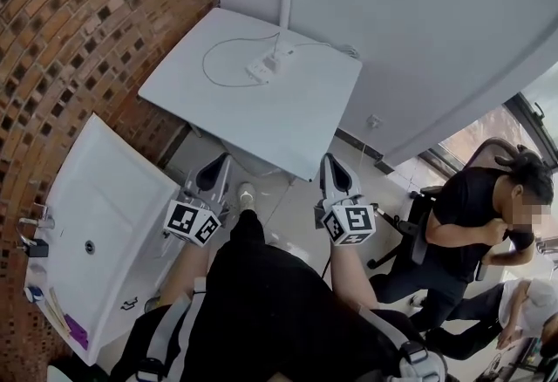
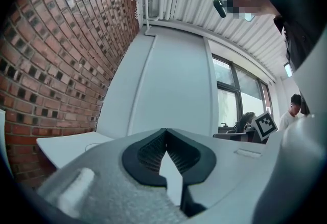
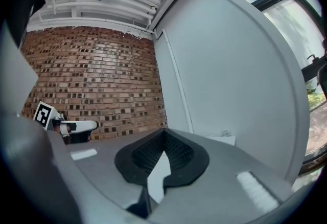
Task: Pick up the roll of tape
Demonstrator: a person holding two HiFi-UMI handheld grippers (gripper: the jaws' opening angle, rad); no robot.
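Observation:
I cannot make out a roll of tape in any view. In the head view my left gripper (image 1: 218,167) and right gripper (image 1: 330,164) are held side by side in the air, pointing at the near corner of a white table (image 1: 288,132). Both are shut with nothing between the jaws. In the left gripper view the left gripper (image 2: 165,131) has its pads meeting at the tips. The right gripper view shows the right gripper (image 3: 164,131) closed the same way. Each view catches the other gripper's marker cube (image 2: 265,125) (image 3: 45,114).
A white power strip (image 1: 264,66) with a looped cable lies on the table. A second white table (image 1: 105,188) stands at the left along the brick wall (image 1: 70,23), with small items near its edge (image 1: 35,271). A person (image 1: 475,214) sits at the right, by a white partition (image 1: 418,23).

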